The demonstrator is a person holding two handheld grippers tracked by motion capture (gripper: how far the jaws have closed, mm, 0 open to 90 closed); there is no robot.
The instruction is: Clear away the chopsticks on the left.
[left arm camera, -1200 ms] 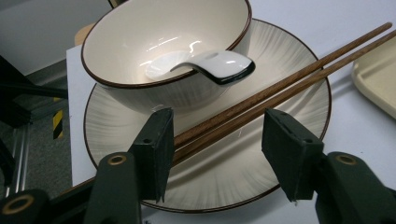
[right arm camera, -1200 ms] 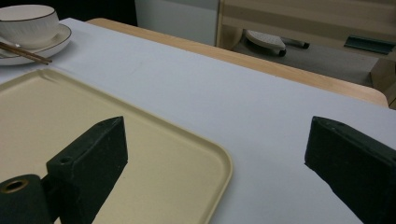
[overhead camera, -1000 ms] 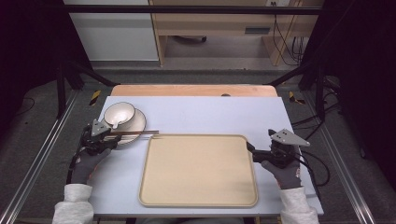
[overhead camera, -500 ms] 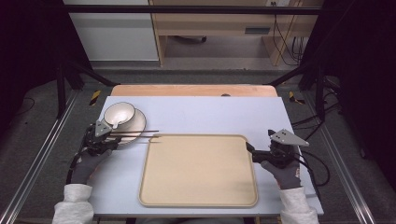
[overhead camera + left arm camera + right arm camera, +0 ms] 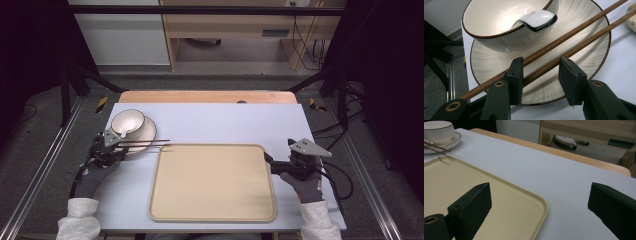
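- Chopsticks lay across the plate between my left gripper jaws, which had just been closing, one pad still apart.
- My right gripper gaped wide at the tray corner, holding nothing.

This looks like a lab or recording room rather than a home. The bench is a wooden top under a pale sheet, standing inside a frame of black struts and metal rails on a grey carpeted floor. Black drapes close off both sides. Behind stand a white cabinet and a light wooden desk with cables hanging beside it. Yellow-and-black tape marks sit on the floor by the bench corners. The tableware on the bench, a bowl on a plate beside a beige tray, reads as a staged setup.
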